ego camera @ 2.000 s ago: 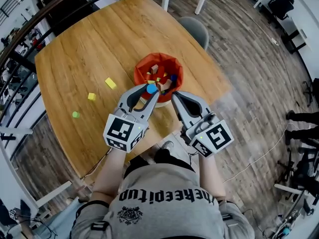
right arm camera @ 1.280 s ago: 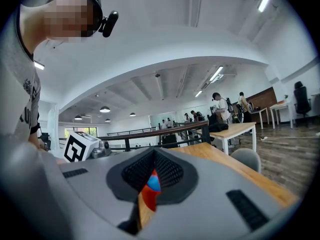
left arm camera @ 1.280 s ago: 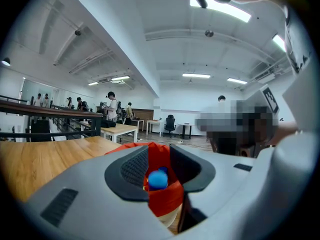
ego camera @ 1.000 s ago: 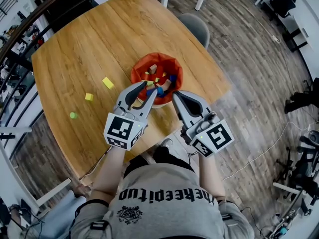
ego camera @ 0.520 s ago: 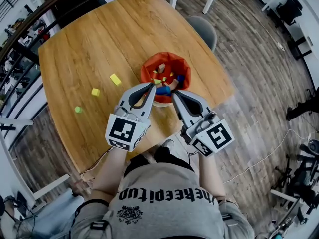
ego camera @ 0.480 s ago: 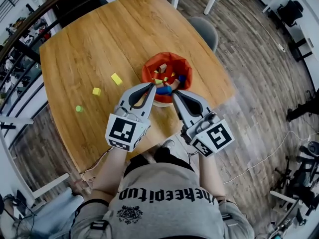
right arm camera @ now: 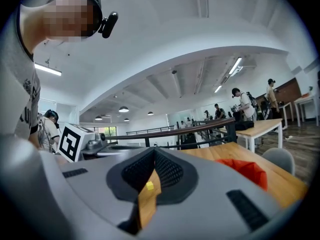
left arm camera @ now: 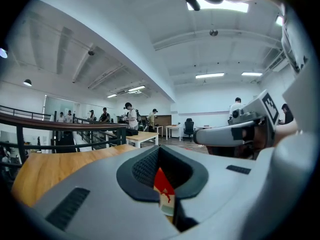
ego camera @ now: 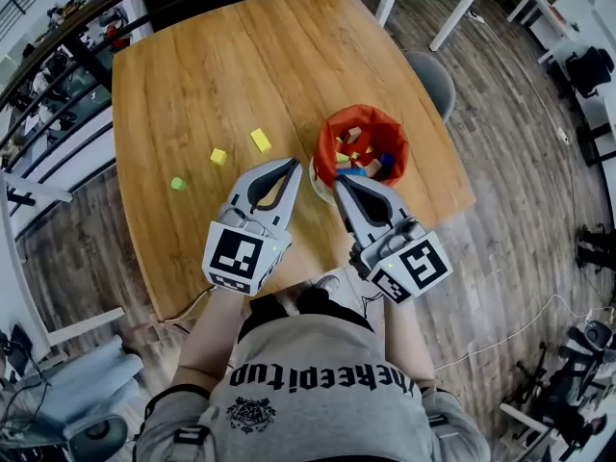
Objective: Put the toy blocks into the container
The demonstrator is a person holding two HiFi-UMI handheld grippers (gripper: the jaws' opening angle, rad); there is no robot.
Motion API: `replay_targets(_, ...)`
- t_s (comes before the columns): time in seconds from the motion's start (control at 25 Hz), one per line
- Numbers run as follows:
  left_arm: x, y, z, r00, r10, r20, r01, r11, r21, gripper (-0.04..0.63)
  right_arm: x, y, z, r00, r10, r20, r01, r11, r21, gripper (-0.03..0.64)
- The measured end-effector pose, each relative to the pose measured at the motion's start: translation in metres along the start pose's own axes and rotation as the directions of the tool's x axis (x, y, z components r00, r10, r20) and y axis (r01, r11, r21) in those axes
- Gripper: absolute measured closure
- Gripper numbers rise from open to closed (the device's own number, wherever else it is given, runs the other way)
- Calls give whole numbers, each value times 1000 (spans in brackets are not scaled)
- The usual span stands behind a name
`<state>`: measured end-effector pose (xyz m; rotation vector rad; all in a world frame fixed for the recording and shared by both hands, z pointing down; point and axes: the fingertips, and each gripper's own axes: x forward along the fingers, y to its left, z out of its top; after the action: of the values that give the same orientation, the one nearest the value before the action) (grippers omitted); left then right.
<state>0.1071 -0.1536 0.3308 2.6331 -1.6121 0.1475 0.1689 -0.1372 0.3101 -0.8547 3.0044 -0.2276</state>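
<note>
Both claws are held side by side over the near edge of the counter (ego camera: pixel 192 75), with the forearms stretched forward from the body. The left claw (ego camera: pixel 289 166) is closed tight and empty. The right claw (ego camera: pixel 339 183) is likewise closed on nothing, its tips just beside the near rim of the orange container (ego camera: pixel 327 141). Toy blocks (ego camera: pixel 358 157) are heaped inside. A yellow block (ego camera: pixel 260 141), a smaller yellow block (ego camera: pixel 218 156) and a green block (ego camera: pixel 177 183) are left on the counter.
</note>
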Motion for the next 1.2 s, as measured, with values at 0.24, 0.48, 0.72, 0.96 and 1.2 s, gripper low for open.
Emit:
replay_targets(0.24,-42,28,3,994,106,13,-106,994,-9,580,26,36,0,995,100,-14,-100,995,-6,606)
replay_targets(0.48,-92,59,-4,976,218,-1,-217,975,-40,580,55,79,-3,978,206,-28,-206,979,-2,606)
replay_targets(0.72,-141,87,-9,950,312,-2,-311,949,-41,581,84,123,-11,955,292,-44,-292,956,0,606)
replay_targets(0.96,-187,115,-19,921,389,-15,-390,919,-57,580,113,163,-20,930,362,-60,-362,932,2,606)
replay_targets(1.2,-228,134,-25,903,429,-20,-430,900,-70,580,134,204,-26,911,406,-71,-407,913,2,606)
